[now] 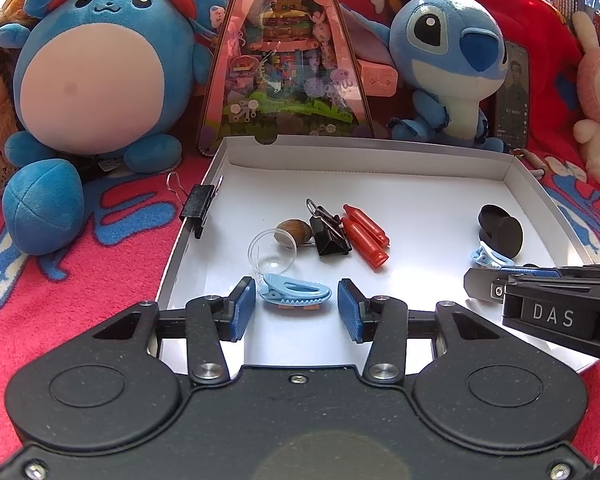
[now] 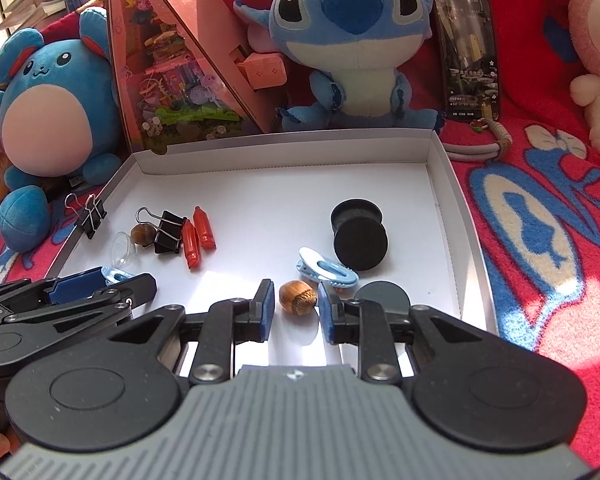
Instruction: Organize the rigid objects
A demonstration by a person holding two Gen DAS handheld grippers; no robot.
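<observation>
While the acorn (image 2: 298, 297) lies loose between the released right tongs (image 2: 296, 308) at the white tray's (image 2: 440, 200) six o'clock, and the blue clip (image 1: 296, 292) between the released left tongs (image 1: 296, 306), lift each straight clear without nudging.

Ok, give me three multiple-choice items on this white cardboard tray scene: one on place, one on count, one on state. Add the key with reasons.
1. Where is one black metal binder clip fastened?
A. on the tray's left wall
B. on the phone
C. on the doll

2. How many orange plastic bullet-shaped pieces lie in the white cardboard tray?
A. five
B. two
C. none

3. How does the right gripper stand around the brown acorn?
A. shut far from it
B. lifting it high
C. open, pads beside it

Key: 1 A, it straddles the left wall; 2 B, a pair lies side by side; 3 C, gaps show on both sides of the acorn.
</observation>
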